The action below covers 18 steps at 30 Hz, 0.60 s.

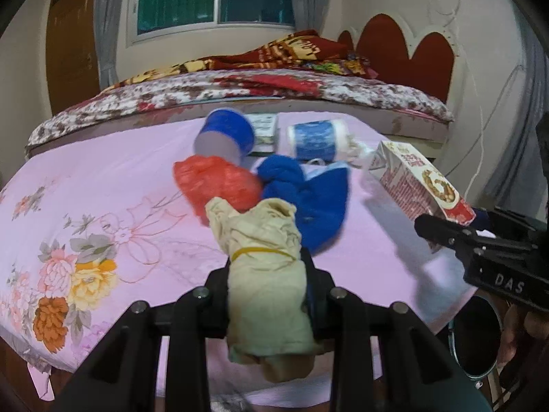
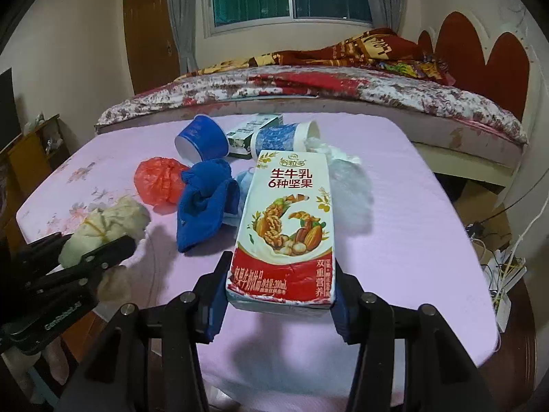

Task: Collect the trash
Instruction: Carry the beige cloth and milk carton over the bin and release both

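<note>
My left gripper [image 1: 269, 267] is shut on a cream plastic bag bundle [image 1: 264, 261] tied with a yellow rubber band, held above the pink tablecloth [image 1: 103, 189]; it also shows in the right wrist view [image 2: 103, 230]. My right gripper [image 2: 279, 274] is shut on a red-and-white milk carton [image 2: 288, 226], seen too in the left wrist view [image 1: 418, 182]. On the table lie a red plastic bag [image 2: 158, 180], a blue cloth [image 2: 206, 202], a blue cup [image 2: 202, 137], a blue-patterned cup [image 2: 284, 137] and a small green-white carton [image 2: 250, 130].
Crumpled clear plastic [image 2: 350, 178] lies behind the milk carton. A bed [image 2: 308, 89] with blankets stands beyond the table. A dark round bin [image 1: 480, 336] sits below the table's right edge. Cables and a power strip [image 2: 501, 274] lie on the floor at right.
</note>
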Available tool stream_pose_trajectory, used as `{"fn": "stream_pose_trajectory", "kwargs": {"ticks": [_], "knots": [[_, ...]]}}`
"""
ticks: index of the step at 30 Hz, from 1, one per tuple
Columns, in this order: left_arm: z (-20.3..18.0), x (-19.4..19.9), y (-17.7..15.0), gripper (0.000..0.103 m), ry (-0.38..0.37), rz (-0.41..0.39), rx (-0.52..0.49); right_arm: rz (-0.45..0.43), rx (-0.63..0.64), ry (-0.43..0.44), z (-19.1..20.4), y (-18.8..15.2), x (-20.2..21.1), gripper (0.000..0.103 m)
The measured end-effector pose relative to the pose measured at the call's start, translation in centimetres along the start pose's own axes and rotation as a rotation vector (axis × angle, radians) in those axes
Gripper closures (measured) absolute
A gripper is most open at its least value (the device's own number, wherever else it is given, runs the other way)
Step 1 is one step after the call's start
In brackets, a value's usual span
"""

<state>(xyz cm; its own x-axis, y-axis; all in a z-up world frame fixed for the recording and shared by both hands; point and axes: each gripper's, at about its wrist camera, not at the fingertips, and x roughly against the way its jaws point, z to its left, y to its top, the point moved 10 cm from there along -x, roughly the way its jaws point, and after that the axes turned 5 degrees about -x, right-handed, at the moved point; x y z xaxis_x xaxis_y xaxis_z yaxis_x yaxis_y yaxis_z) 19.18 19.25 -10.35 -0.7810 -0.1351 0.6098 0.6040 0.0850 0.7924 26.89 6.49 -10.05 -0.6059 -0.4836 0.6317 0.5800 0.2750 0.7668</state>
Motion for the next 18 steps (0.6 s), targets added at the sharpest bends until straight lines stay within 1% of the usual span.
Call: {"fn": "stream_pose_trajectory", "kwargs": {"ticks": [5, 10, 18], "knots": [[-2.9, 1.1, 0.3, 0.070, -0.035, -0.019, -0.030, -0.024, -0.026, -0.037, -2.2, -0.9, 2.8, 0.050], [-6.1, 1.7, 0.5, 0.070, -0.083, -0.028, -0.070, -0.035, -0.068, -0.093, -5.8, -2.2, 5.5, 0.050], [-12.4, 2.1, 0.6, 0.070, -0.179, -0.033, -0.137, -0.053, -0.137, -0.183, -11.8, -4.4, 10.1, 0.050]]}}
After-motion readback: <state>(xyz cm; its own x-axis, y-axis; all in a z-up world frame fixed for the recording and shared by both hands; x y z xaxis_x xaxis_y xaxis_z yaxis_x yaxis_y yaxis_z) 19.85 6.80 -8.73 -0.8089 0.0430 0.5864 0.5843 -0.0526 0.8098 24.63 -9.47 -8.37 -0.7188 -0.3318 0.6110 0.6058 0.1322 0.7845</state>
